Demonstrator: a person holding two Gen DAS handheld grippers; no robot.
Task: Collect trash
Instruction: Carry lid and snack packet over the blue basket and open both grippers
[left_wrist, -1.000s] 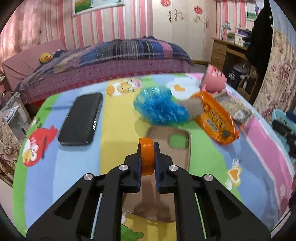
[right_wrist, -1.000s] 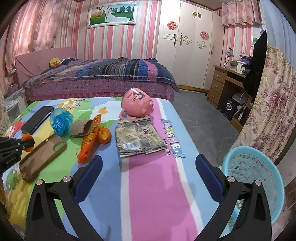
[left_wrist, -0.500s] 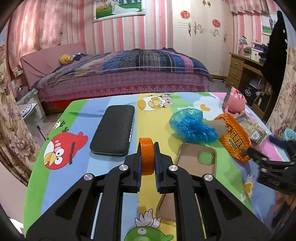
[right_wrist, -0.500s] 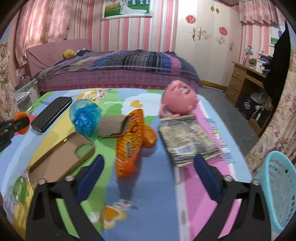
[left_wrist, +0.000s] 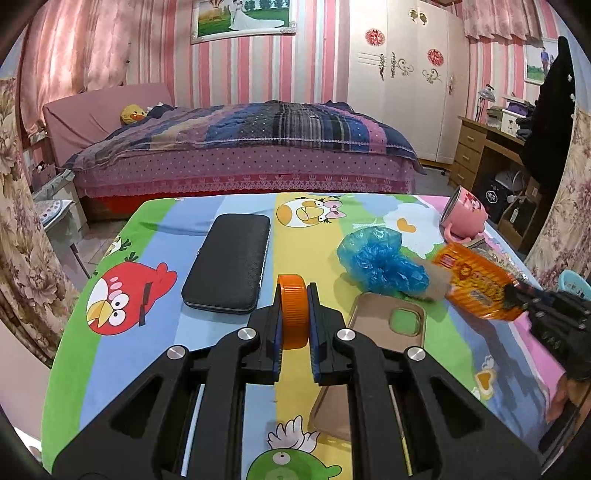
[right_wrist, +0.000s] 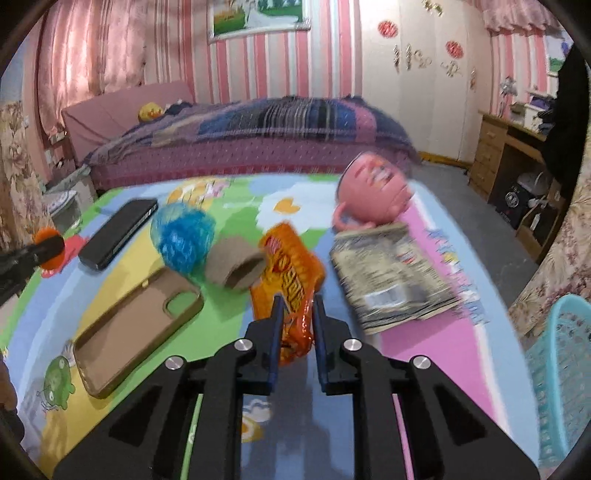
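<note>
My left gripper is shut on an orange bottle cap and holds it above the cartoon tablecloth. My right gripper is shut on the near end of an orange snack wrapper, which also shows in the left wrist view. A crumpled blue plastic bag and a brown cardboard roll lie left of the wrapper. A flattened grey snack packet lies to its right. The turquoise trash basket stands on the floor at the right.
A tan phone case and a black case lie on the table's left half. A pink mug lies on its side at the far edge. A bed stands behind the table, a wooden desk at the right.
My right gripper has moved in over the table and closed on the orange wrapper. My left gripper has drawn back and up with the cap still in it.
</note>
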